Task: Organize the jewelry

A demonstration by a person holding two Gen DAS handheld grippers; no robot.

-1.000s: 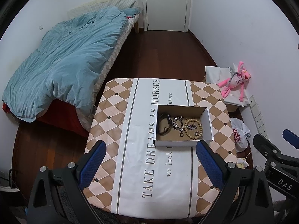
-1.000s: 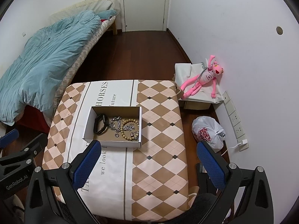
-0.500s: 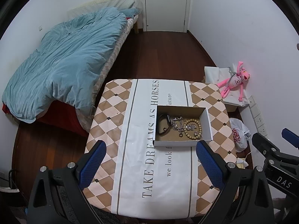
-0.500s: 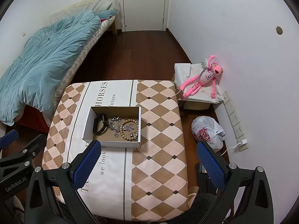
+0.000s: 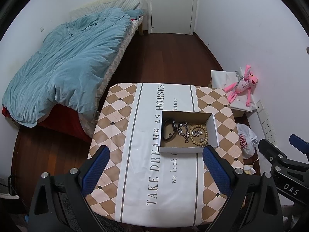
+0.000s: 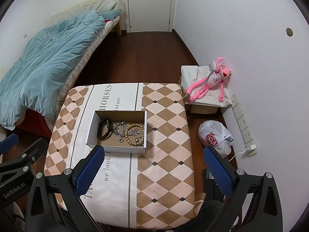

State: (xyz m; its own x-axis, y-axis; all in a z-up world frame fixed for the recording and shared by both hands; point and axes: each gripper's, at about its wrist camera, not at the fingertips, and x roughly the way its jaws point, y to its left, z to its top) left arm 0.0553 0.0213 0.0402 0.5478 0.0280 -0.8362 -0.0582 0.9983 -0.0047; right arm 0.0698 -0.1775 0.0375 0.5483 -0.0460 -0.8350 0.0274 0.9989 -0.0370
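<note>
Here, jewelry gathered in the box (image 5: 188, 150) at table (image 5: 135, 174) centre
Since a second ago I see only slight camera drift; left gripper (image 5: 155, 169) and right gripper (image 6: 154, 169) hover spread and empty, box at 12 and 11 o'clock

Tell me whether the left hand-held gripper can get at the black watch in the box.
Probably yes: the left hand-held gripper is open, the box is lidless, and the black watch lies apart from the chain.
</note>
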